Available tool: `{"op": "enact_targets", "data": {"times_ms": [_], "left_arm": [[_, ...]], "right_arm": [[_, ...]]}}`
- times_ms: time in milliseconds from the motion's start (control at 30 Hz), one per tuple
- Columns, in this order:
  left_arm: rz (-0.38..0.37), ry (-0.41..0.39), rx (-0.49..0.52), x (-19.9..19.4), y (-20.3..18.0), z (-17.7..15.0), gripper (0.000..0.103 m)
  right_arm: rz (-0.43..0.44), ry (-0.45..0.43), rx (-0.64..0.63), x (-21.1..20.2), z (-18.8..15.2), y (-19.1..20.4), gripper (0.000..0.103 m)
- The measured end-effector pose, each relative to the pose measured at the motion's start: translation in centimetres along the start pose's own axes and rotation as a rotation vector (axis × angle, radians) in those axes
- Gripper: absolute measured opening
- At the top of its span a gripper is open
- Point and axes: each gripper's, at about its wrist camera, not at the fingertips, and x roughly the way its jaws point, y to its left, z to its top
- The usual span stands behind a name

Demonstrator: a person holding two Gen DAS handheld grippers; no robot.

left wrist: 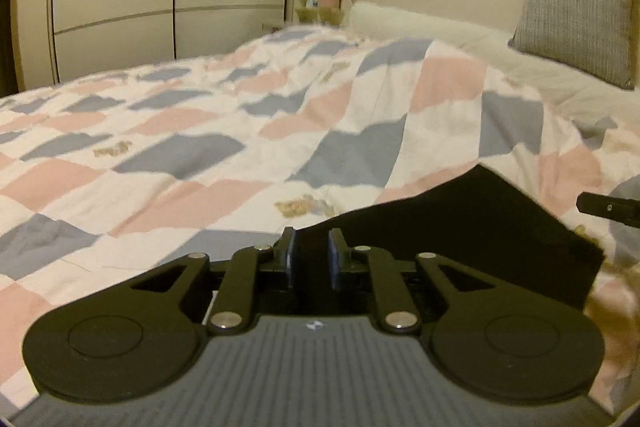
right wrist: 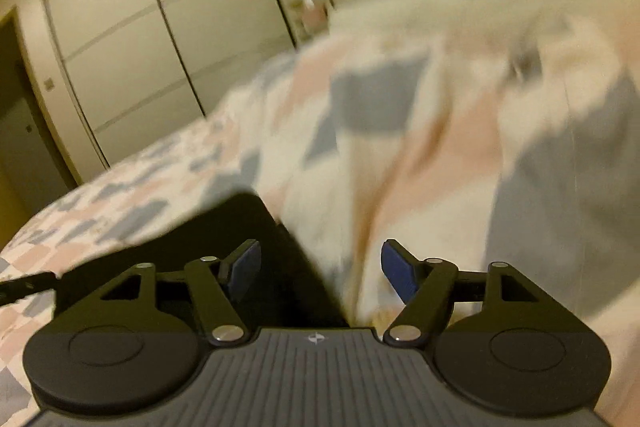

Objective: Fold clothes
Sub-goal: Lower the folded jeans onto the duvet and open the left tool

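Two grippers over the quilt (left wrist: 200,147) — our left gripper (left wrist: 312,259) is nearly closed on the black garment (left wrist: 460,223), our right gripper (right wrist: 320,267) spread wide — empty.

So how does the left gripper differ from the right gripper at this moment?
The left gripper has its jaws nearly closed on the black garment; the right gripper has its jaws wide apart and grips nothing. The left view is sharp, the right view blurred. Both have blue pads and hang over the patterned bedcover.

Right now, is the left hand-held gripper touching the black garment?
Touching. The left wrist view shows the left hand-held gripper with its blue pads nearly together, pinching the edge of the black garment.
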Motion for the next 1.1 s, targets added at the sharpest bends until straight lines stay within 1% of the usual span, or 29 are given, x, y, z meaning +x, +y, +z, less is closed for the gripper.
{"op": "enact_targets", "data": {"times_ms": [33, 67, 100, 167, 200, 267, 300, 400, 467, 533, 600, 633, 700, 733, 800, 833, 900, 933, 1000, 1033, 1067, 1100], "left_arm": [[-0.009, 0.008, 0.0, 0.7, 0.1, 0.0, 0.013], [-0.017, 0.016, 0.001, 1.3, 0.1, -0.1, 0.013], [-0.025, 0.028, -0.003, 1.9, 0.3, -0.2, 0.014], [-0.034, 0.062, 0.0, 3.5, 0.3, -0.6, 0.014], [-0.033, 0.079, 0.007, 4.2, 0.2, -0.8, 0.014], [-0.014, 0.099, 0.029, 5.5, -0.1, -1.3, 0.015], [-0.006, 0.109, 0.036, 6.0, -0.1, -1.4, 0.015], [0.002, 0.112, 0.024, 6.4, -0.1, -1.4, 0.015], [0.011, 0.089, 0.026, 5.5, -0.3, -1.5, 0.015], [0.019, 0.058, 0.021, 4.0, -0.6, -1.4, 0.015], [0.008, 0.026, -0.002, 1.7, -0.6, -1.4, 0.015], [0.001, 0.011, -0.013, 0.6, -0.7, -1.4, 0.014], [-0.036, -0.009, -0.032, -2.0, -0.7, -2.0, 0.015], [-0.047, -0.02, -0.031, -3.3, -0.8, -2.5, 0.015], [-0.065, -0.028, -0.026, -5.3, -1.1, -3.6, 0.015], [-0.078, -0.022, -0.033, -5.8, -1.2, -4.1, 0.015], [-0.09, 0.019, -0.043, -5.4, -1.6, -5.1, 0.015], [-0.078, 0.059, -0.037, -4.4, -1.9, -5.6, 0.015], [-0.042, 0.112, -0.012, -2.4, -2.5, -6.3, 0.015], [-0.021, 0.125, -0.002, -1.9, -2.8, -6.4, 0.015], [-0.013, 0.132, -0.006, -2.0, -2.9, -6.1, 0.015], [-0.005, 0.138, -0.012, -2.1, -3.0, -5.9, 0.015]], "right_arm": [[0.011, -0.003, -0.037, 0.2, 0.2, 0.6, 0.049], [0.014, 0.021, -0.075, 1.0, 0.1, 1.2, 0.032], [0.007, 0.047, -0.09, 1.7, -0.3, 1.3, 0.019], [-0.015, 0.091, -0.095, 2.9, -1.5, 0.8, 0.016], [-0.026, 0.114, -0.098, 3.4, -2.1, 0.5, 0.007], [-0.048, 0.158, -0.104, 4.6, -3.3, 0.0, 0.001], [-0.051, 0.171, -0.107, 4.9, -3.5, -0.1, 0.0], [-0.054, 0.206, -0.119, 5.5, -3.1, -0.1, 0.0], [-0.06, 0.231, -0.132, 5.7, -2.7, 0.0, 0.0], [-0.066, 0.239, -0.146, 5.6, -2.7, 0.1, 0.0], [-0.066, 0.239, -0.145, 5.3, -2.6, 0.1, 0.0], [-0.062, 0.236, -0.14, 5.2, -2.4, 0.2, 0.003], [-0.051, 0.225, -0.128, 4.8, -2.2, 0.2, 0.011], [-0.044, 0.213, -0.118, 4.4, -2.0, 0.3, 0.013], [-0.035, 0.176, -0.089, 3.1, -1.6, 0.3, 0.026], [-0.034, 0.172, -0.08, 2.6, -1.7, 0.3, 0.034], [-0.036, 0.183, -0.072, 1.8, -2.0, 0.5, 0.035], [-0.036, 0.188, -0.069, 1.4, -2.1, 0.6, 0.035], [-0.038, 0.198, -0.061, 0.6, -2.4, 0.7, 0.037], [-0.038, 0.203, -0.057, 0.2, -2.6, 0.8, 0.04], [-0.039, 0.208, -0.053, -0.2, -2.8, 0.9, 0.044], [-0.04, 0.214, -0.049, -0.5, -2.9, 1.0, 0.045]]}}
